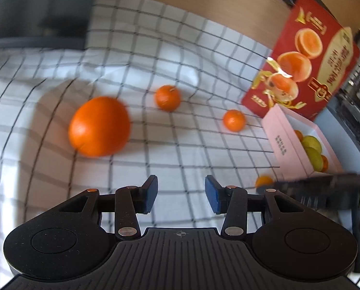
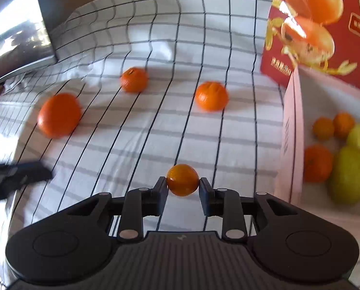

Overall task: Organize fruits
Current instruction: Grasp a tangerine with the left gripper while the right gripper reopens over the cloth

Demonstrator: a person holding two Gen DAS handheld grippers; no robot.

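Right gripper (image 2: 183, 185) clamped on 1 small orange (image 2: 182, 180), just above checked cloth (image 2: 155, 133), beside pink box (image 2: 291, 145). Round, slick skin: could squirt out mid-lift. Left gripper (image 1: 181, 194) half-spread, empty.

Orange mandarins (image 2: 182, 180); white cloth (image 2: 155, 125), black-grey grid; pink box (image 2: 291, 130); red carton (image 1: 300, 55); yellow-green fruit (image 2: 351, 174).

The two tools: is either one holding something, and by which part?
The right tool clamps a small round orange fruit by its two opposite sides. The left tool holds nothing.
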